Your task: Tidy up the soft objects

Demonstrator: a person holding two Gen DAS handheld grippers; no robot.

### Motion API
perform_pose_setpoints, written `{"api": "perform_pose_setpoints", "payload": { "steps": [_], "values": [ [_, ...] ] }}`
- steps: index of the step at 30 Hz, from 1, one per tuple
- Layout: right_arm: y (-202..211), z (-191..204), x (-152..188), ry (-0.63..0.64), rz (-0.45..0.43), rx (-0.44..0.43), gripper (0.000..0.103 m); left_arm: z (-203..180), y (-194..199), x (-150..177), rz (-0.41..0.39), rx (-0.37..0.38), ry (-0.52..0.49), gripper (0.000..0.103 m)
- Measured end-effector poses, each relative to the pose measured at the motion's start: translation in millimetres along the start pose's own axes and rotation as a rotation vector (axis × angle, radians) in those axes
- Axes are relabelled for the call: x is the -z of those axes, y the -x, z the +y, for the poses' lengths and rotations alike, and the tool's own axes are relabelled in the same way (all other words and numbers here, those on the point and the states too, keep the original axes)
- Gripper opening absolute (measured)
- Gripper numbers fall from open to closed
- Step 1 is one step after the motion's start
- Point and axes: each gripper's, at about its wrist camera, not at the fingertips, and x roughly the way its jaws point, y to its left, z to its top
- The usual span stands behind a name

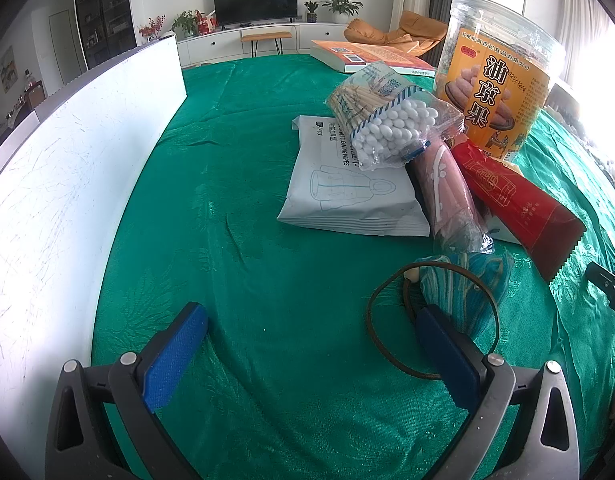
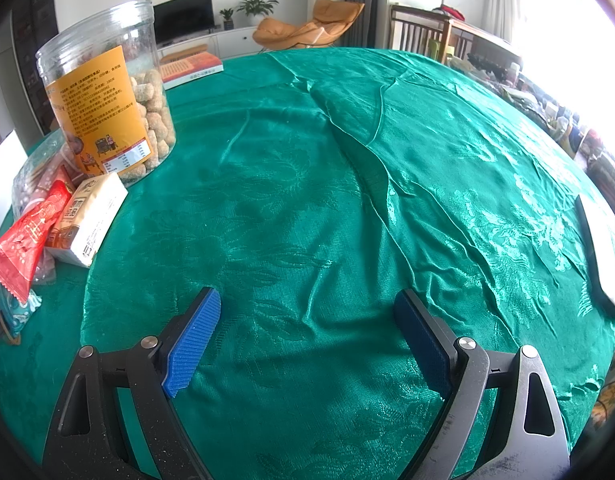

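Bare cloth (image 2: 347, 184) ahead of right gripper (image 2: 307, 340); wipes pack (image 1: 347, 188), jar (image 1: 499, 76) and pouch (image 1: 467, 284) crowd left gripper's (image 1: 307, 344) right side.

A home living room: television (image 1: 255, 2), orange lounge chair (image 2: 307, 28), potted plants (image 1: 341, 3).

Bright living room behind the desk

A television (image 1: 255, 1) on a white cabinet (image 1: 267, 38), an orange lounge chair (image 2: 307, 26), daylight through curtained windows (image 2: 547, 20).

The left gripper (image 1: 307, 344) is held wide open, and the right gripper (image 2: 307, 336) likewise, both angled downward.
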Motion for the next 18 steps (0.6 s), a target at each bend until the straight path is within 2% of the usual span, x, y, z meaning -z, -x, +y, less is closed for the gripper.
{"api": "perform_pose_setpoints", "payload": {
  "steps": [18],
  "values": [
    [0.8,1.7,0.5,-0.001,0.0,0.0,0.091,-0.4,0.1,0.0,0.001,0.0,0.0,0.103]
  ]
}}
